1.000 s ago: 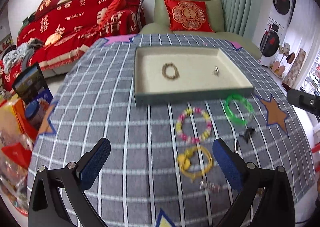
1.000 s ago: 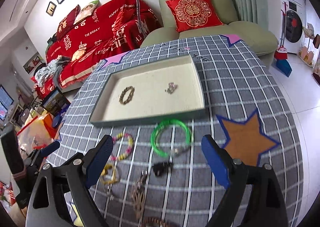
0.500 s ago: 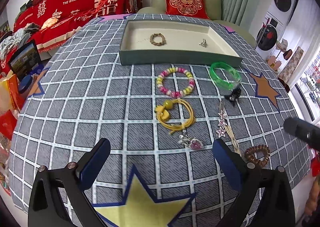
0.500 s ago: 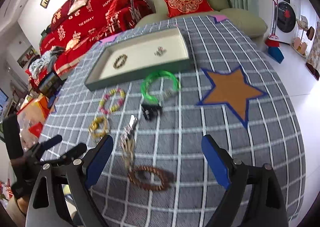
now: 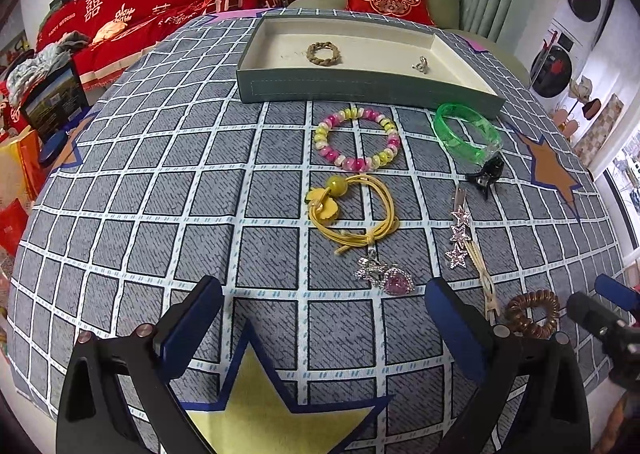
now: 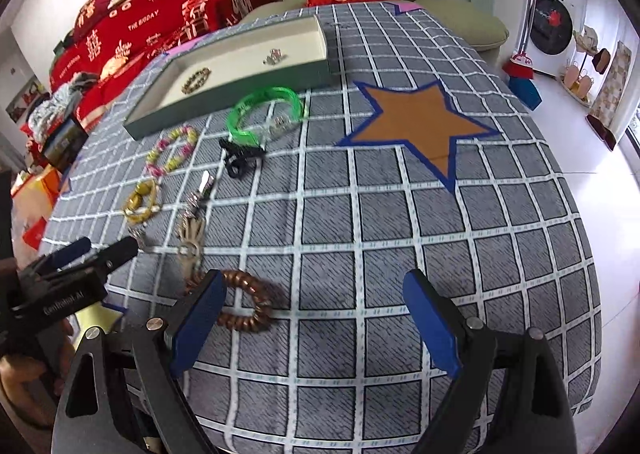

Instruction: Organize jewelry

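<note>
Both your left claw (image 5: 322,328) and right claw (image 6: 314,318) gape empty above the table (image 6: 500,238), the brown spiral hair tie (image 6: 244,306) beside the right claw's left finger, open cloth rightward.

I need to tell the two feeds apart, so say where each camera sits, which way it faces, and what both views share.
Left wrist: on the left gripper, angled down over the table's near edge toward the tray; its own open fingers show, the right gripper at right.
Right wrist: on the right gripper, angled down further right, by the orange star; own open fingers show, the left gripper at left.
Shared: tray, green bangle, brown coil tie.
</note>
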A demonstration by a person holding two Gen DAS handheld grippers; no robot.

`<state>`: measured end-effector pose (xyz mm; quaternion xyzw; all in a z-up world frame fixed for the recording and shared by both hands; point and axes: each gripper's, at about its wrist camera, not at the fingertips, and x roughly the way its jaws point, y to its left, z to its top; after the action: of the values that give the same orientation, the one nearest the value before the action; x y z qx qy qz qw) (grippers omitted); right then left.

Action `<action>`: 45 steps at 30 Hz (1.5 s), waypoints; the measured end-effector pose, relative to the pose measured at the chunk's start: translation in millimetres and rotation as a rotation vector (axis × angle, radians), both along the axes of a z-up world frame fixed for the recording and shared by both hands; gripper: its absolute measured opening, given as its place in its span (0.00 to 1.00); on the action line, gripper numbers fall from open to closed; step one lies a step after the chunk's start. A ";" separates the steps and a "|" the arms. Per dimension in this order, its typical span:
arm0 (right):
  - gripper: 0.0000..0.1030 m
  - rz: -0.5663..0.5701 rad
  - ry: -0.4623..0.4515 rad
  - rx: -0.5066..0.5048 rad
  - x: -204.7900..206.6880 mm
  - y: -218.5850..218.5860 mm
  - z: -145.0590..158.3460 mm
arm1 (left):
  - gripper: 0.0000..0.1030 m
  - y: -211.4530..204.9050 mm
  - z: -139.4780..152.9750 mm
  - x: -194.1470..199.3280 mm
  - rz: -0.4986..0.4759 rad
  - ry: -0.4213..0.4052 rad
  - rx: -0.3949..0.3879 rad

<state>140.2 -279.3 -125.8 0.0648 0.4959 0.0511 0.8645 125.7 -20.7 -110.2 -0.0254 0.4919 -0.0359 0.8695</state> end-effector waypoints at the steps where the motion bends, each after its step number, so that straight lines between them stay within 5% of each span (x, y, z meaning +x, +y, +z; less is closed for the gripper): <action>1: 0.89 0.006 0.004 -0.012 0.2 1.5 -2.2 | 1.00 -0.5 0.0 0.3 0.000 -0.001 0.003; 15: 0.88 0.114 0.013 -0.110 2.3 32.5 -16.9 | 0.92 -11.8 -6.7 1.1 -0.024 0.003 0.051; 28: 0.51 0.199 -0.025 -0.151 -5.8 56.6 -15.0 | 0.72 -10.3 -2.1 -5.2 -0.028 -0.013 0.048; 34: 0.25 0.192 -0.032 -0.143 -7.7 55.7 -13.6 | 0.38 -7.3 1.2 -7.8 -0.046 -0.030 0.036; 38: 0.16 0.184 -0.033 -0.133 -7.9 52.9 -13.4 | 0.16 0.9 2.5 -8.6 -0.052 -0.028 -0.010; 45: 0.13 0.165 -0.028 -0.080 -9.5 45.8 -10.6 | 0.15 16.5 9.1 -16.7 -0.060 -0.039 -0.070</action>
<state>130.6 -233.5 -136.4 -0.0117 0.4889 0.1034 0.8661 109.0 -4.2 -101.1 -0.0405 0.4738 -0.0795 0.8761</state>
